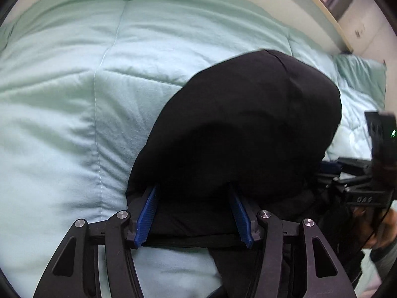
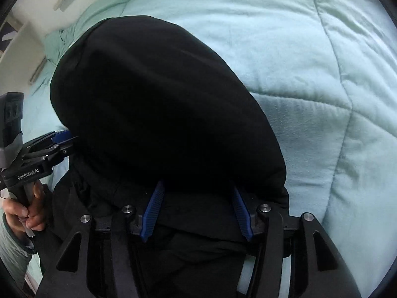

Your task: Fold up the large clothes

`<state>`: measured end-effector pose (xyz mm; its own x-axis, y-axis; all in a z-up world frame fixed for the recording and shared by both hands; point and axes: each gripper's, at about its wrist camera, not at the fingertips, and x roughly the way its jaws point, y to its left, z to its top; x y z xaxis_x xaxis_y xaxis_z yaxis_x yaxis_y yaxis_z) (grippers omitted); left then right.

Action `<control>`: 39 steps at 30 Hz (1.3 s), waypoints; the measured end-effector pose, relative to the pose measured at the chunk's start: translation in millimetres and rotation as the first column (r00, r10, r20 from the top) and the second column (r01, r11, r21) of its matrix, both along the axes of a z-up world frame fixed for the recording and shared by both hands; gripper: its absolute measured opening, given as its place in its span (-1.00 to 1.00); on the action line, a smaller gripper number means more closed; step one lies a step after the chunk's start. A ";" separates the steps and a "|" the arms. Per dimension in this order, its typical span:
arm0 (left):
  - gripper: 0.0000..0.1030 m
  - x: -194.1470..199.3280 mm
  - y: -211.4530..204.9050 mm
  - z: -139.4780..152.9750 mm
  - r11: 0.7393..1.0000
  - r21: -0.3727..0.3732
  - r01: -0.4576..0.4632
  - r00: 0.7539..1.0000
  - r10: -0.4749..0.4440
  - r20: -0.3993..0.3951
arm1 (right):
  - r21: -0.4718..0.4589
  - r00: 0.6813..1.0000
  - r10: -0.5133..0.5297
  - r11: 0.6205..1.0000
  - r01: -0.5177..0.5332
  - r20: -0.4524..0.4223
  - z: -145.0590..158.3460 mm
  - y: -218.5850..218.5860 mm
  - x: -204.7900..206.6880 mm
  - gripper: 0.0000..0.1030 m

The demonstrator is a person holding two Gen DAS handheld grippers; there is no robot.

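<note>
A pale green quilted bedcover (image 1: 74, 104) is seen filling the left of the left wrist view, its stitched seams running across the bed. Further right, a black garment (image 1: 243, 129) is laid on that bedcover in a rounded, bulging heap. The left gripper (image 1: 194, 198) is pointed steeply down at the garment's near edge; its blue pads (image 1: 146, 218) are held apart, with black cloth lying across the gap between them, and the fingertips are hidden under the heap. The pads are not seen pressing the cloth, so the jaws are taken as parted and nothing is clamped. At the far right edge, the right gripper (image 1: 327, 171) is seen from the side, carried by a hand (image 1: 379, 226); a wall and a window corner are seen above.

In the right wrist view, the left gripper (image 2: 63, 140) and the hand (image 2: 24, 211) holding it are placed at the left edge, just beside the garment (image 2: 153, 99). The garment occupies the middle, on the bedcover (image 2: 322, 99) that spreads to the right. The right gripper (image 2: 197, 191) is likewise held parted, its blue pads (image 2: 153, 211) apart with cloth draped between them and their tips covered.
</note>
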<state>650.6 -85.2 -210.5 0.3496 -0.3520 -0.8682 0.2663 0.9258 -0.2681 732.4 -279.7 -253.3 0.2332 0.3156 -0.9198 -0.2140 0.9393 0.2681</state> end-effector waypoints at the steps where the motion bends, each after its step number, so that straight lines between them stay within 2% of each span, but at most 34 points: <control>1: 0.14 -2.2 -0.2 5.6 1.000 0.009 0.003 1.000 -0.003 -0.001 | -0.013 1.000 0.006 1.000 -0.006 0.004 3.6 1.1 -1.4 0.09; 4: 0.14 -11.0 4.1 30.5 1.000 0.012 0.015 1.000 -0.015 0.019 | -0.057 0.999 0.031 0.998 -0.029 0.029 22.9 4.4 -10.9 0.10; 7: 0.14 -29.1 11.4 66.7 0.997 -0.045 0.059 0.993 -0.054 0.105 | -0.023 0.993 0.056 0.998 -0.054 0.101 59.4 -4.9 -30.0 0.10; 8: 0.15 -32.5 11.6 72.6 0.996 -0.055 0.066 0.991 -0.059 0.120 | -0.013 0.990 0.061 0.998 -0.060 0.123 69.9 -8.9 -34.0 0.10; 10: 0.23 -32.4 12.0 69.6 0.998 -0.029 0.049 0.993 -0.045 0.113 | -0.017 0.986 0.060 0.998 -0.058 0.158 82.0 -16.6 -38.1 0.10; 12: 0.23 -26.0 14.2 48.5 1.000 0.007 -0.005 0.998 0.004 0.059 | -0.034 0.988 0.049 0.998 -0.045 0.145 75.8 -22.8 -33.5 0.10; 14: 0.24 -10.6 18.4 19.1 0.998 0.006 -0.065 0.998 0.065 -0.022 | -0.050 0.997 0.025 0.999 -0.022 0.079 49.9 -28.8 -26.5 0.10; 15: 0.36 -6.0 19.4 7.0 0.996 0.021 -0.084 0.996 0.085 -0.034 | -0.045 0.999 0.024 0.999 -0.023 0.031 33.2 -27.9 -23.0 0.10; 16: 0.53 -1.4 22.7 -6.0 0.994 0.010 -0.105 0.992 0.106 -0.062 | -0.040 1.000 0.021 0.999 -0.021 0.001 22.4 -27.0 -21.7 0.10; 18: 0.57 2.5 30.1 -9.7 0.988 -0.058 -0.142 0.987 0.137 -0.084 | -0.011 1.000 -0.006 1.000 0.006 -0.023 4.1 -32.9 -22.5 0.10; 19: 0.57 2.7 30.0 -8.2 0.989 -0.057 -0.139 0.987 0.134 -0.091 | -0.002 1.000 -0.014 1.000 0.014 -0.021 3.1 -34.3 -22.8 0.10; 22: 0.57 -2.8 29.6 4.8 0.993 -0.033 -0.116 0.991 0.113 -0.068 | -0.004 1.000 -0.010 1.000 0.010 -0.020 7.2 -36.8 -25.2 0.10; 25: 0.54 -10.2 31.8 32.5 0.995 -0.054 -0.086 0.996 0.085 -0.026 | -0.014 1.000 0.006 1.000 -0.007 -0.017 20.1 -48.4 -31.0 0.10; 29: 0.54 -12.0 45.3 87.9 0.995 -0.097 -0.020 0.997 0.027 0.076 | 0.048 0.999 0.033 0.998 -0.034 0.037 57.5 -66.4 -39.2 0.16; 31: 0.54 1.8 45.4 99.9 0.990 -0.137 0.027 0.998 -0.019 0.064 | 0.061 0.997 0.037 0.997 -0.041 0.072 72.1 -70.4 -34.3 0.49; 33: 0.54 22.0 38.0 105.2 0.981 -0.169 0.098 0.995 -0.095 0.027 | 0.061 0.993 0.040 0.997 -0.047 0.113 84.3 -72.6 -24.3 0.62; 36: 0.54 58.1 26.6 95.5 0.983 -0.116 0.145 0.989 -0.148 -0.022 | 0.093 0.993 0.065 0.993 -0.074 0.095 83.5 -69.7 -5.1 0.62; 39: 0.54 80.7 12.9 77.0 0.978 -0.110 0.178 0.980 -0.186 -0.071 | 0.135 0.995 0.084 0.987 -0.091 0.055 72.9 -69.3 15.5 0.62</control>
